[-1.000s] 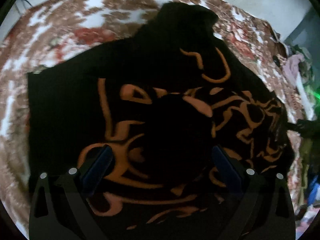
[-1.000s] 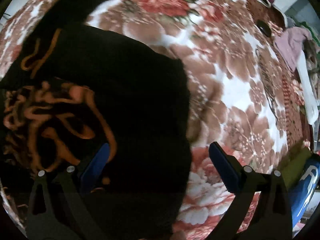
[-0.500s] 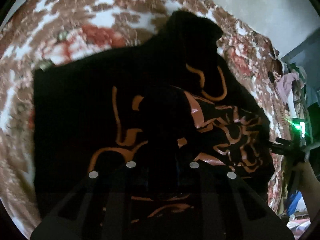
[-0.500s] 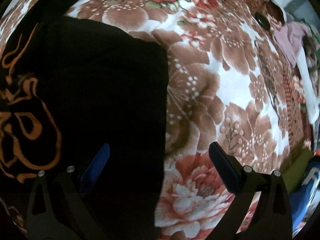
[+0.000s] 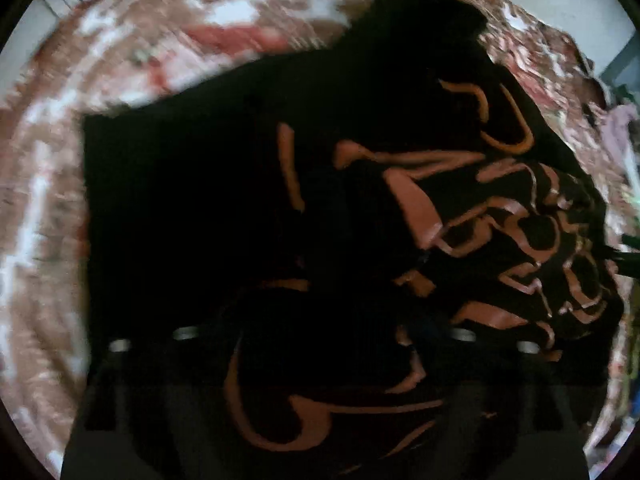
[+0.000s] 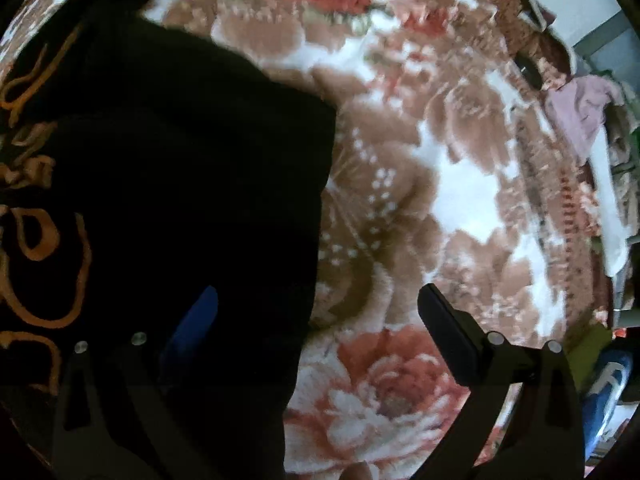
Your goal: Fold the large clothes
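A large black garment [image 5: 224, 208] with orange lettering lies spread on a floral bedspread [image 5: 44, 184]. In the left wrist view my left gripper [image 5: 324, 340] hovers low over the print; its dark fingers blend into the cloth, and the screws stand wide apart. In the right wrist view the garment [image 6: 192, 184] fills the left half, its straight edge running down the middle. My right gripper [image 6: 316, 312] is open and empty, straddling that edge, with the blue left pad [image 6: 196, 320] over the cloth and the right finger [image 6: 444, 328] over the bedspread.
The bedspread [image 6: 420, 200] with pink and brown flowers extends to the right. A pile of pink and white clothes [image 6: 588, 120] lies at its far right edge. A blue object [image 6: 608, 380] sits at the lower right.
My left gripper shut half a second ago over a raised fold of the garment, and its screws now stand wide apart again. The right gripper stays open near the garment's edge.
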